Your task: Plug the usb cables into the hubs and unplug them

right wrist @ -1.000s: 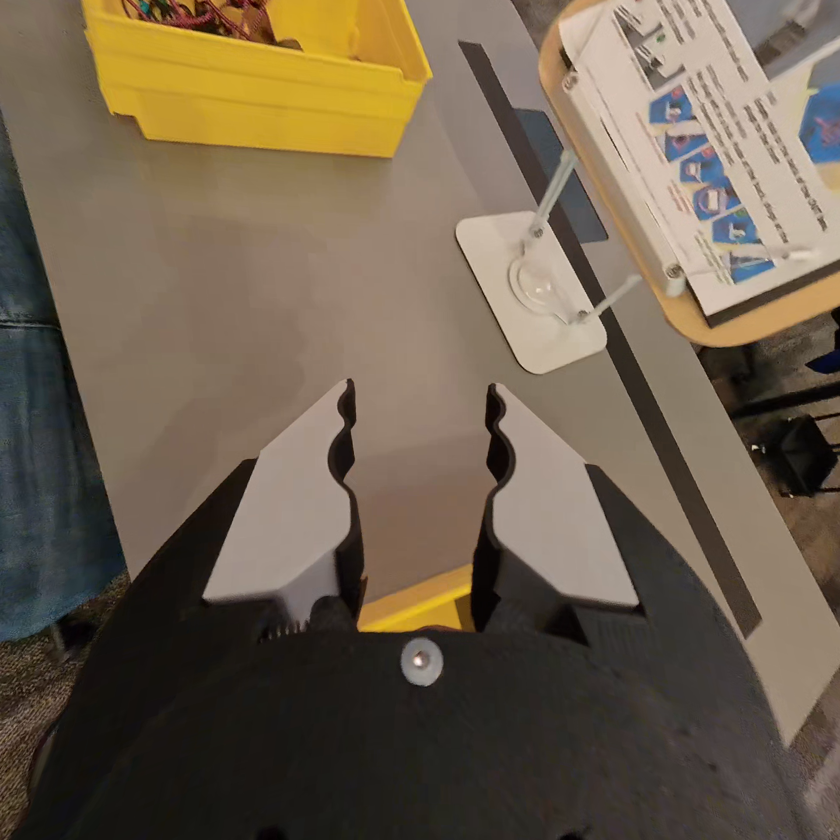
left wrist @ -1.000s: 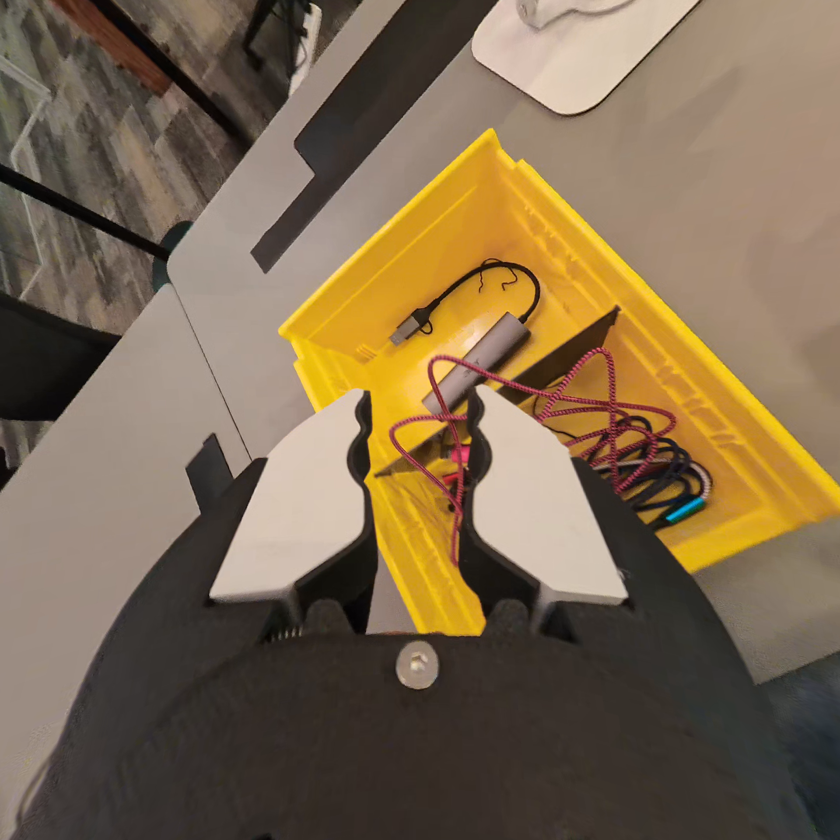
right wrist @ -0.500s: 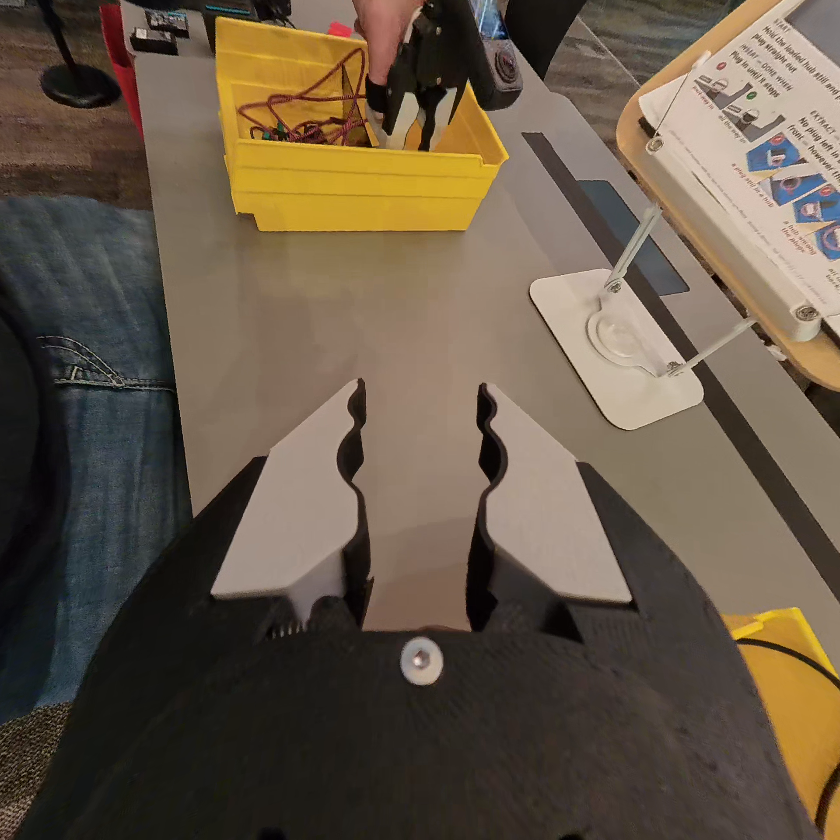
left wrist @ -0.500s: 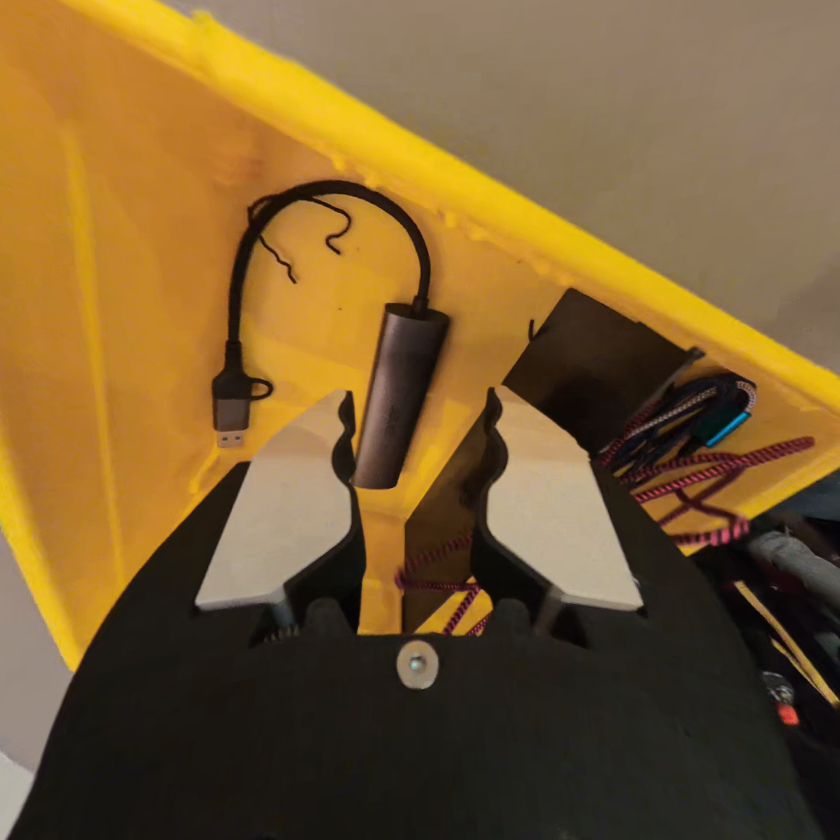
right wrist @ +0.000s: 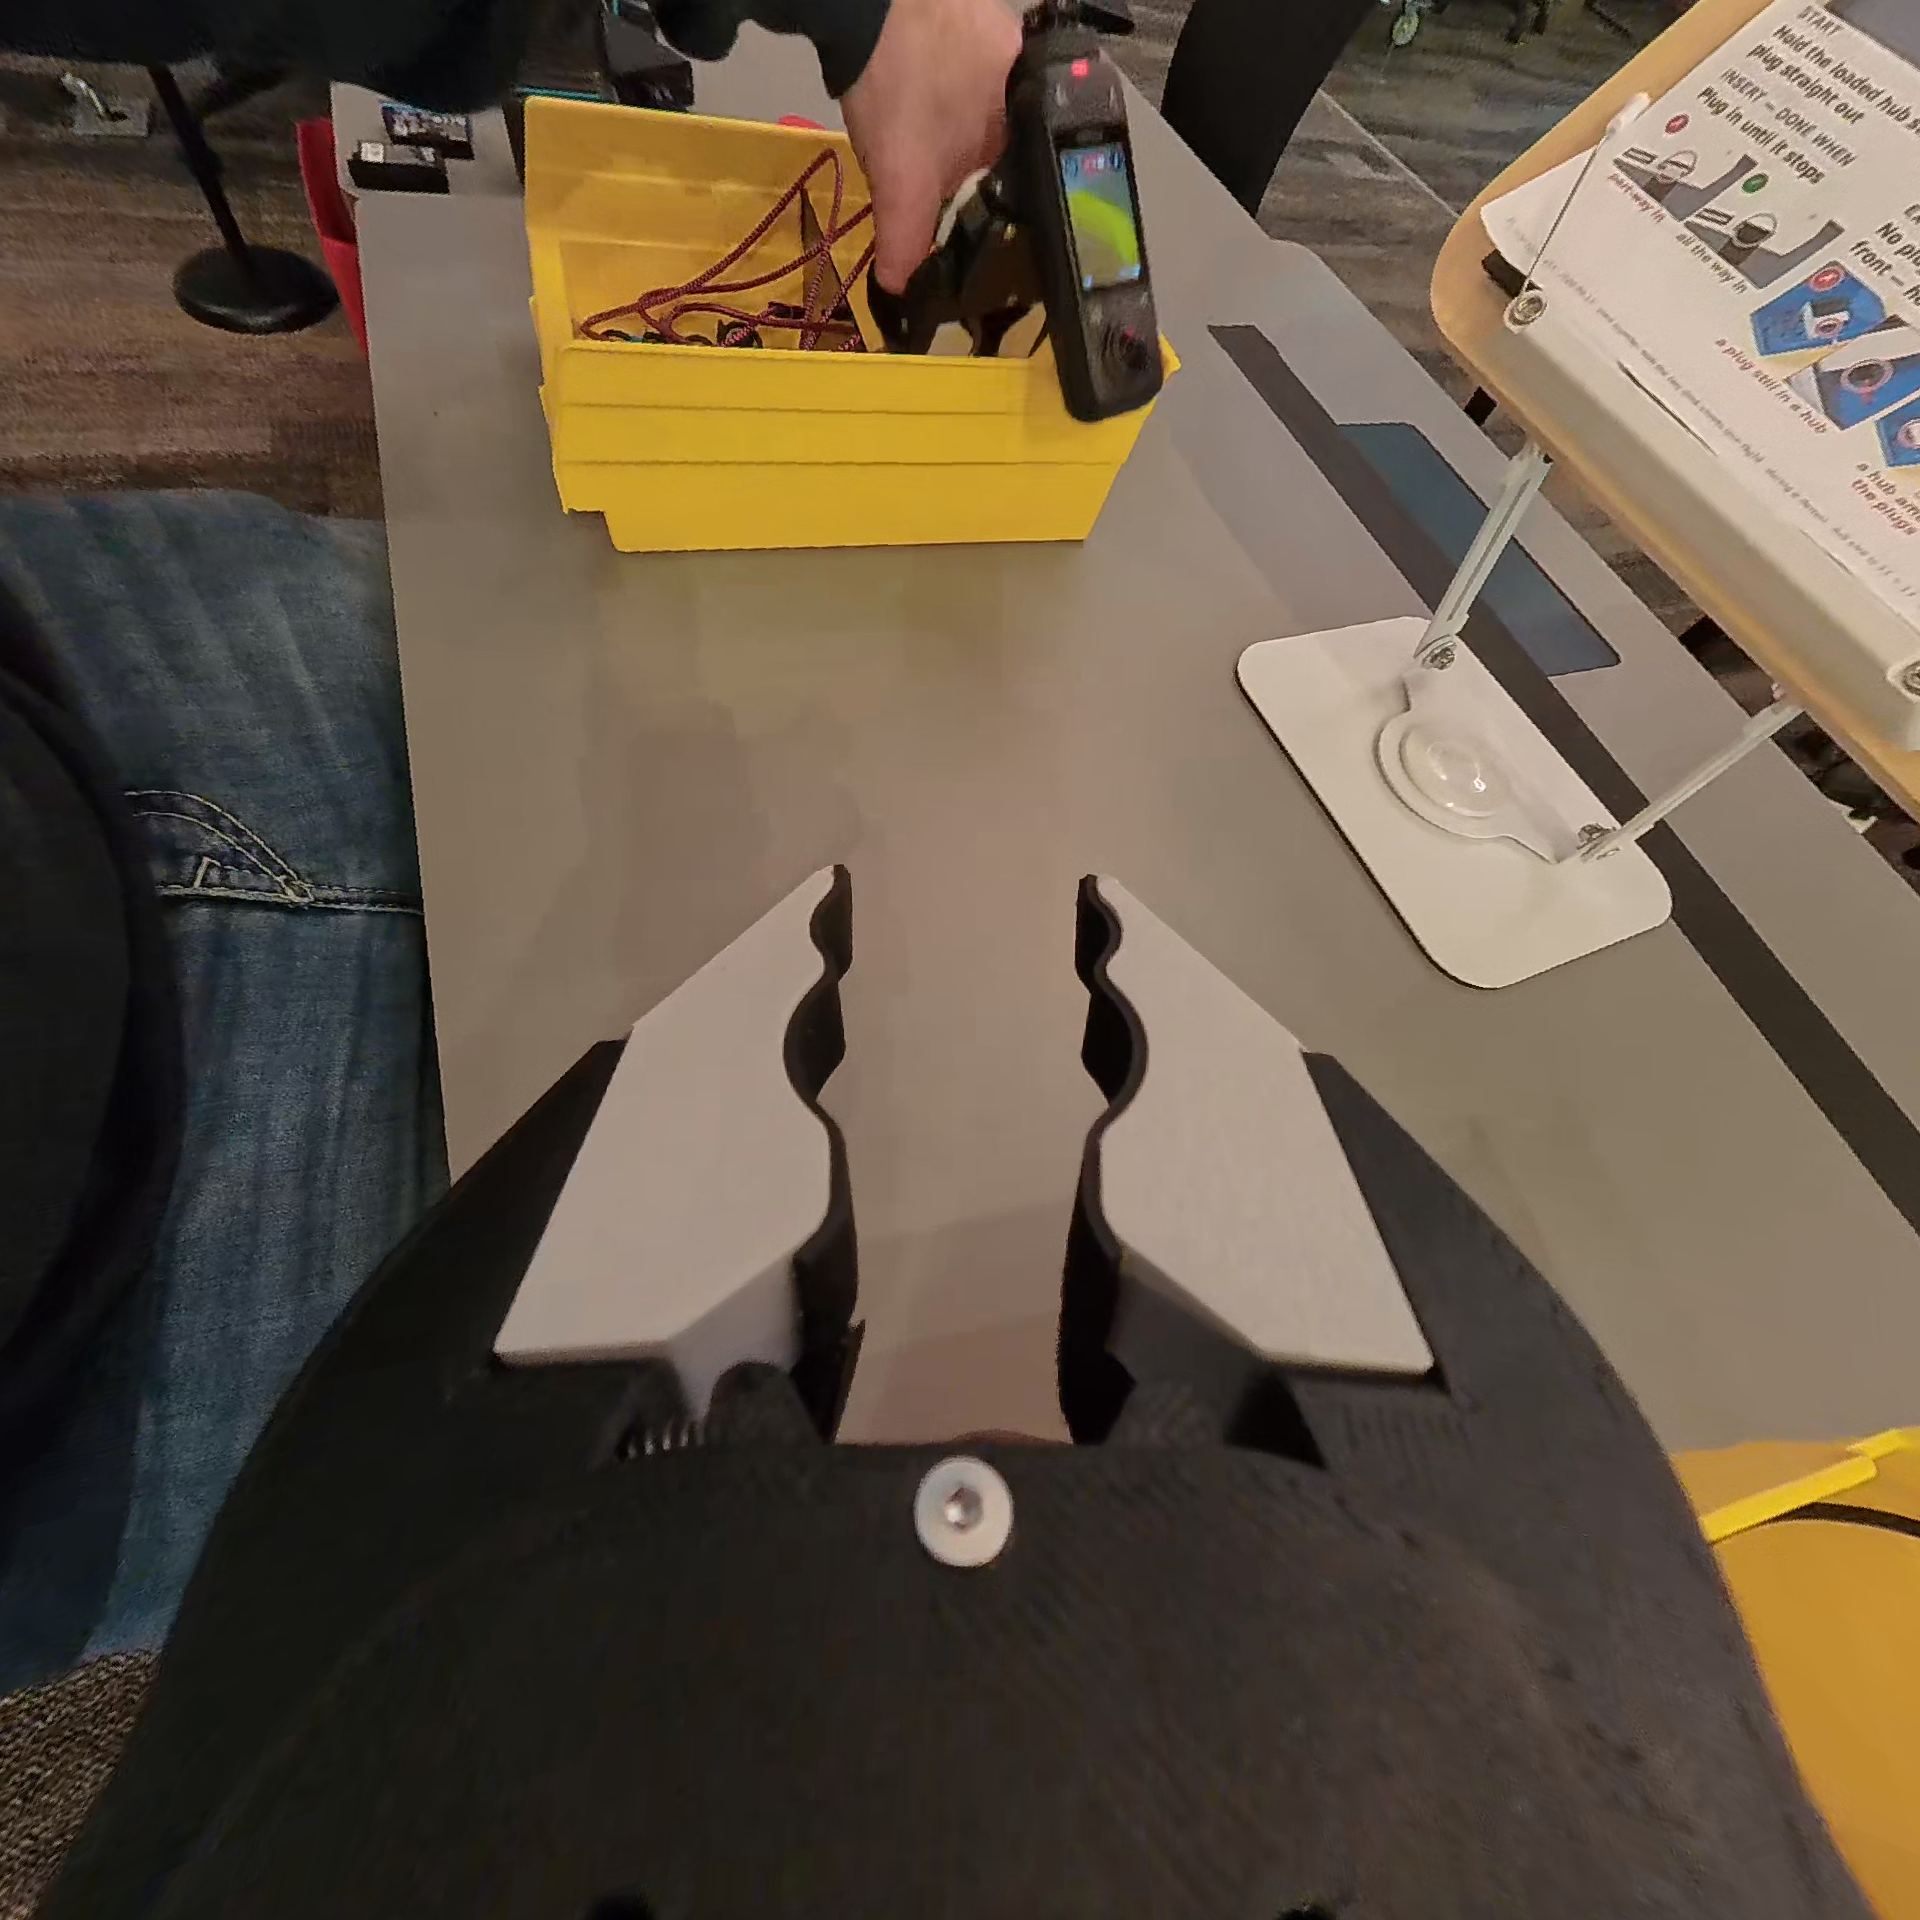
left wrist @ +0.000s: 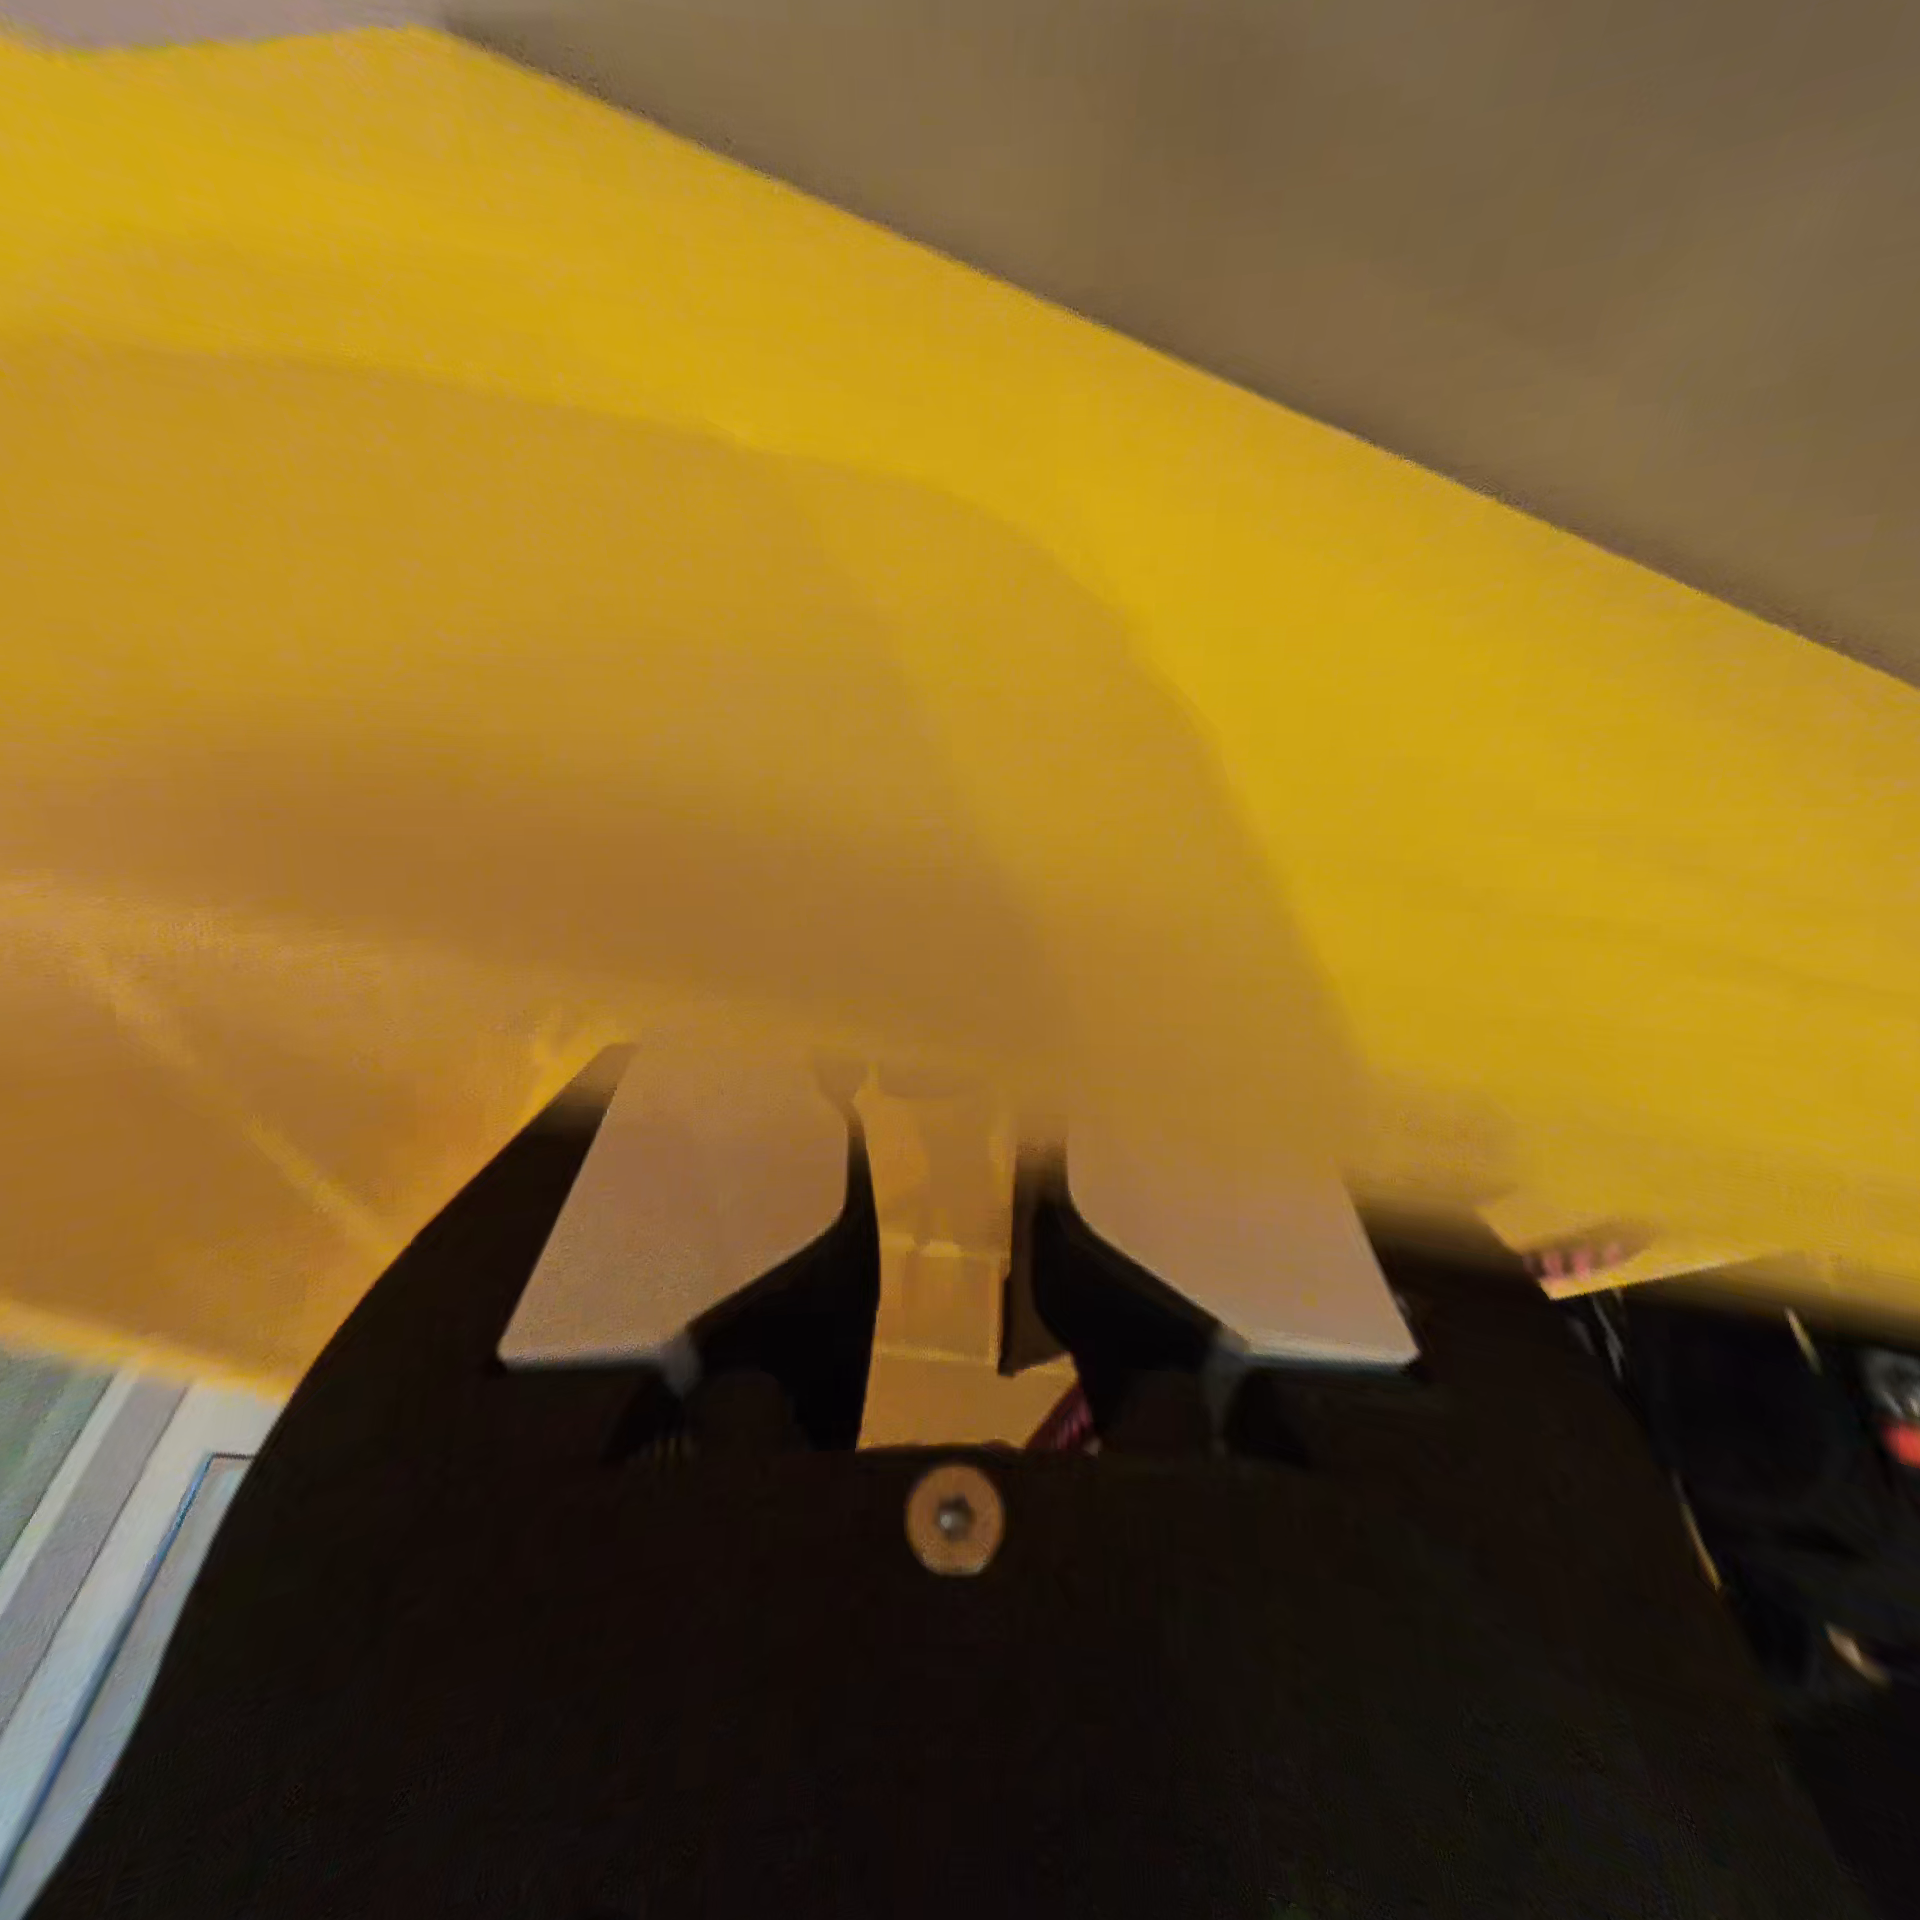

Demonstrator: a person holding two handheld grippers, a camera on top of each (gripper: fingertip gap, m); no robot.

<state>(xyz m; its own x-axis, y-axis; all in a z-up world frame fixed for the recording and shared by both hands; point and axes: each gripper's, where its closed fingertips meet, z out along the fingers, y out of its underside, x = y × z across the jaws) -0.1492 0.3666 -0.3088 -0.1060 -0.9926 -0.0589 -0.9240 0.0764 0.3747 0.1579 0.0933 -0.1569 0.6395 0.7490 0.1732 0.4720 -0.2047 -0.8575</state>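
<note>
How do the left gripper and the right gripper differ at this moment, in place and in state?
The left gripper is lowered into the yellow bin at the far end of the table; the right gripper hovers over bare table, outside any bin. The left gripper's own view is badly blurred, so its opening is unclear; the right gripper is sharp, jaws plainly open and empty. Both have grey fingers on a black body.

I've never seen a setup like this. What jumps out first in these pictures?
The bright yellow bin at the far end of the grey table grabs the eye, with a hand pushing the left gripper down into it beside a tangle of red braided cable. Up close, the right gripper hangs over bare tabletop with jaws apart and nothing between them. The left wrist view is a yellow blur.
</note>
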